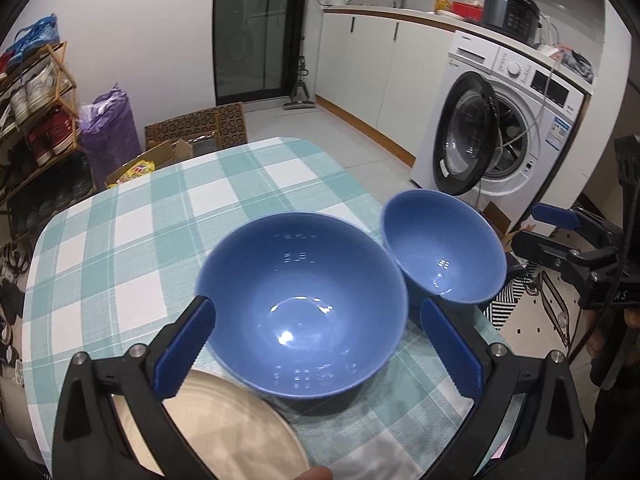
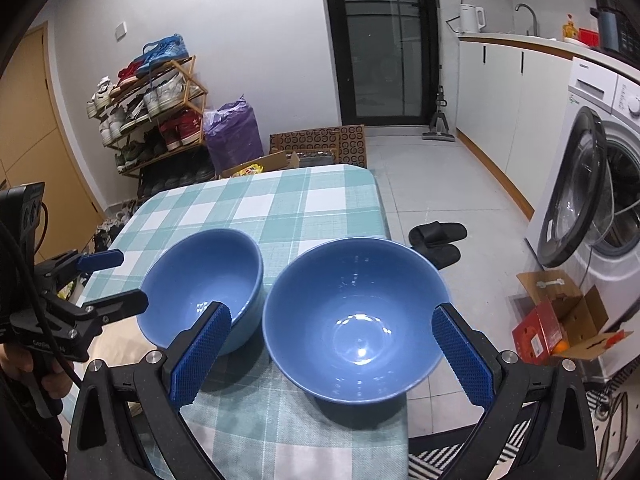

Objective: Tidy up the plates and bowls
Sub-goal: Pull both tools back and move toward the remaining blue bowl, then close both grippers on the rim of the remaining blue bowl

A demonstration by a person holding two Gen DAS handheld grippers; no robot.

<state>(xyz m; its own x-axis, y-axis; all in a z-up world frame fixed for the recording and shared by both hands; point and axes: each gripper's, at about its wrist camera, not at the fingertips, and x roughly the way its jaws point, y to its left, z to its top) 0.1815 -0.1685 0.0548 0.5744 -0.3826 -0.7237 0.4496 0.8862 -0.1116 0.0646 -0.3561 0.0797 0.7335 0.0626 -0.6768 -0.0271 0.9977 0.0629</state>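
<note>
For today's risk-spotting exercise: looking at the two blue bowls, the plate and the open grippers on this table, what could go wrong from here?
1. The right-hand blue bowl sits at the table edge; a nudge from the right gripper could tip it to the floor.
2. The left-hand blue bowl stands beside the cream plate; closing the open left gripper might clip the plate.

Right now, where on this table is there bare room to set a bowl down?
The far half of the checked tablecloth, beyond both bowls, lies bare to its far edge. The left side beside the left blue bowl is bare too. The near end is crowded: the right blue bowl sits at the right edge, and the cream plate fills the near-left corner.
</note>
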